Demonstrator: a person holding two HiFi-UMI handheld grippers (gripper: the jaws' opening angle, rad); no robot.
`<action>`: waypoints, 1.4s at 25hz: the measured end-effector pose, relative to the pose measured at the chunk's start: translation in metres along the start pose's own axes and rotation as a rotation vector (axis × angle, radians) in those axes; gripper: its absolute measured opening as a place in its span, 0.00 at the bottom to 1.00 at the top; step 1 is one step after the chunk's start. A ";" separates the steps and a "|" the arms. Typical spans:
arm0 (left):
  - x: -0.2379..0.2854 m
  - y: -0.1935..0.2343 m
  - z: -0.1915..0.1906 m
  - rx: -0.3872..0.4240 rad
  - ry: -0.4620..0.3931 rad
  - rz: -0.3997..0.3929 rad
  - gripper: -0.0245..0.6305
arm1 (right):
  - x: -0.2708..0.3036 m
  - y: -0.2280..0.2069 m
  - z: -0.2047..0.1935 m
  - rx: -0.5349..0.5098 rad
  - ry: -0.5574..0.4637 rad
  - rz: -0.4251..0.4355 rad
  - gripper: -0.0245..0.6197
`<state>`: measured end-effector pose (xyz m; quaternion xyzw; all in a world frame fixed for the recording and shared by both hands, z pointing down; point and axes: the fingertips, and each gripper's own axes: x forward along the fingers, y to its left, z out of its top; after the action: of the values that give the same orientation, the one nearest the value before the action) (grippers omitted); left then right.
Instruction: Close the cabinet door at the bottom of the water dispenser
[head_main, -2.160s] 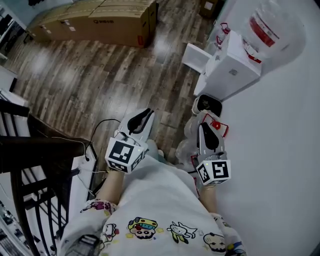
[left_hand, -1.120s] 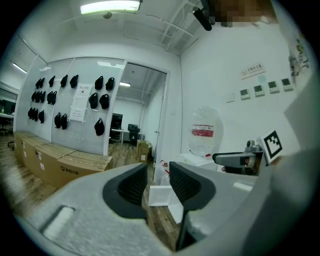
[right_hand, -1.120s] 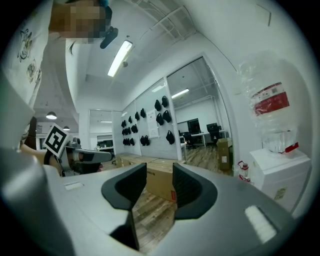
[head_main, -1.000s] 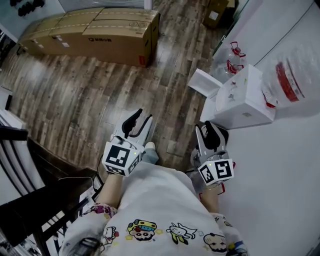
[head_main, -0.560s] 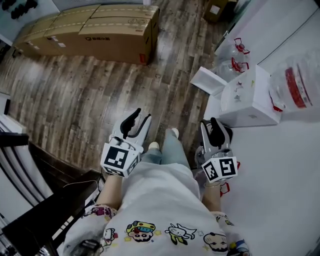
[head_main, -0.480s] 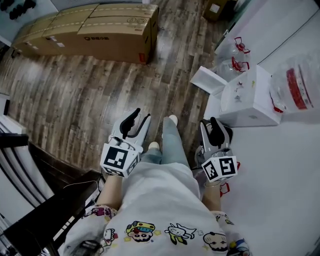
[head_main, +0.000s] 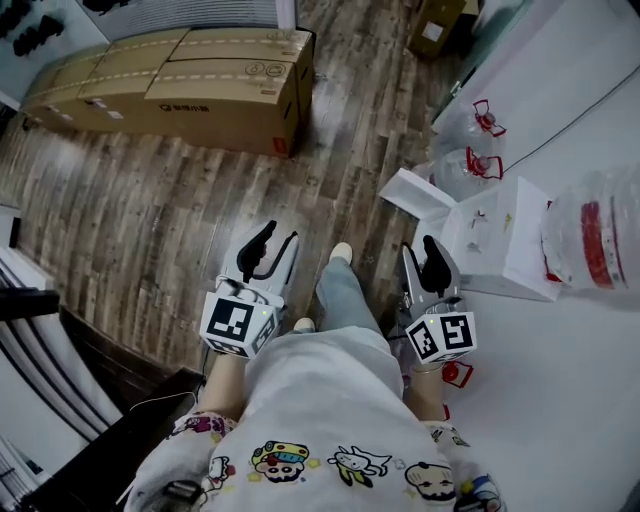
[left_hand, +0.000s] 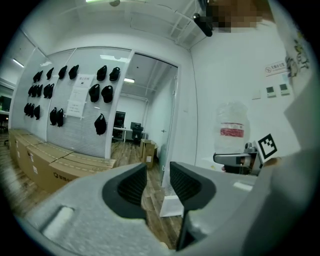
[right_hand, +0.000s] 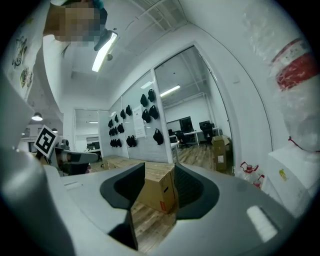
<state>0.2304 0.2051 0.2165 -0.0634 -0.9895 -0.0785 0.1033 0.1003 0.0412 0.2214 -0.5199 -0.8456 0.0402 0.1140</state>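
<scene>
The white water dispenser (head_main: 500, 240) stands by the wall at right, a clear bottle with a red label (head_main: 590, 230) on top. Its white cabinet door (head_main: 415, 195) swings out over the wood floor. My left gripper (head_main: 277, 243) is open and empty, well left of the door. My right gripper (head_main: 420, 255) hovers just short of the dispenser; its jaws have just been opening and nothing is between them. In the left gripper view the open jaws (left_hand: 158, 170) frame the door panel (left_hand: 171, 205) ahead. In the right gripper view the dispenser (right_hand: 295, 170) fills the right edge.
Long cardboard boxes (head_main: 200, 80) lie on the floor ahead left, a small box (head_main: 437, 25) farther back. Two clear jugs with red handles (head_main: 470, 130) stand beyond the dispenser. Dark furniture (head_main: 40, 330) is at lower left. The person's leg (head_main: 345, 290) steps between the grippers.
The person has walked forward with both grippers, so the dispenser and its open door sit nearer at right. A leg has swung out between the grippers. The right jaws stand wider.
</scene>
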 end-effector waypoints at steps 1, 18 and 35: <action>0.015 0.005 0.007 0.003 0.000 -0.001 0.25 | 0.013 -0.009 0.007 0.003 -0.006 0.001 0.31; 0.218 0.004 0.088 0.046 -0.016 -0.109 0.26 | 0.120 -0.142 0.077 0.030 -0.018 -0.039 0.32; 0.407 -0.022 0.108 0.119 0.092 -0.565 0.26 | 0.159 -0.256 0.083 0.136 -0.068 -0.453 0.32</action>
<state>-0.1885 0.2465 0.1963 0.2245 -0.9651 -0.0486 0.1257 -0.2105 0.0698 0.2123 -0.3064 -0.9394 0.0879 0.1265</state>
